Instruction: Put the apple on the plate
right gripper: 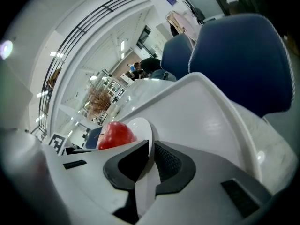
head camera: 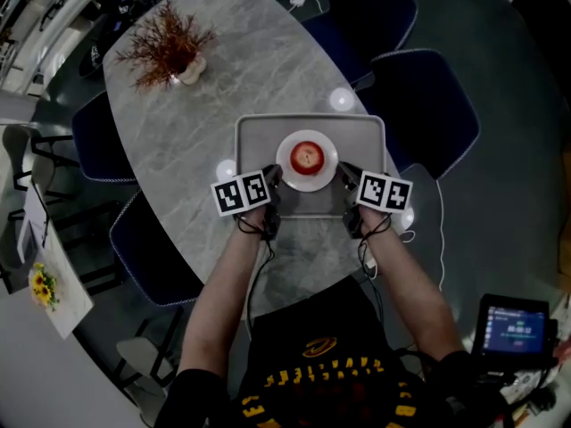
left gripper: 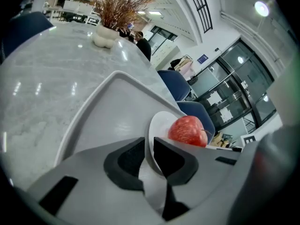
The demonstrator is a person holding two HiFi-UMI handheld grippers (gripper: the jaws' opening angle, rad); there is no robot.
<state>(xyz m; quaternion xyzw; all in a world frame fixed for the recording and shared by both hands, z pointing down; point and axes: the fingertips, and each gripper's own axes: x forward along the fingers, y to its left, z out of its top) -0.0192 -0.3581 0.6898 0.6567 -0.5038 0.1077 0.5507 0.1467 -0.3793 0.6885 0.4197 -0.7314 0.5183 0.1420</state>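
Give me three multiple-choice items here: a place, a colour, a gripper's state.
1. Where is the apple? A. in a bowl B. on the plate C. in a basket
2. What colour is the tray? A. red B. blue C. grey
3. The left gripper is: A. shut on the plate's rim B. open and empty C. shut on the apple
Answers: 1 B, it sits mid-plate; 2 C, pale grey in every view; 3 A, its jaws pinch the rim.
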